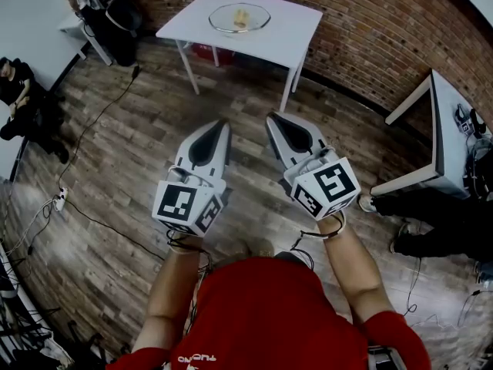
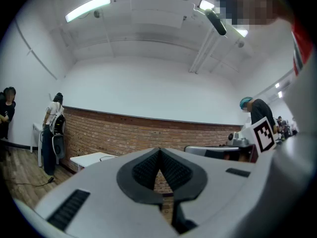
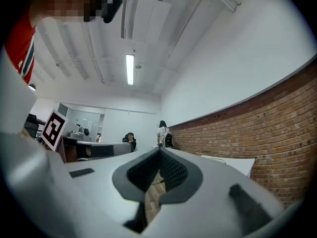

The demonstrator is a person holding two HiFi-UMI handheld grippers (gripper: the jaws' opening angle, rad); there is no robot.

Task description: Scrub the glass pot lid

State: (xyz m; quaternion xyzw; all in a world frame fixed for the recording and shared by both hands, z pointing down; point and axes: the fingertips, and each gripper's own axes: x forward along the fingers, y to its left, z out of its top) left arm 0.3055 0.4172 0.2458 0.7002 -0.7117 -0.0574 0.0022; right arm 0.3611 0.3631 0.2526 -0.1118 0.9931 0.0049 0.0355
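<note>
Left tongs (image 1: 222,126) are pressed together with nothing in them, held up over the wooden floor (image 1: 115,129). Far ahead, between the two tips, the glass pot lid (image 1: 239,18) lies on the white worktop (image 1: 296,23), with something yellowish (image 1: 241,14) in it, perhaps a sponge. Right tongs (image 1: 272,120) are pinched together too, and empty. That lid looks stiff, smooth, likely slippery and breakable. I'd steady it by the rim and squeeze gently.

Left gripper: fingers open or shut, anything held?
Shut and empty. In its own view the left gripper has its fingers meeting at the tips, and only brick wall shows through the gap beneath.
</note>
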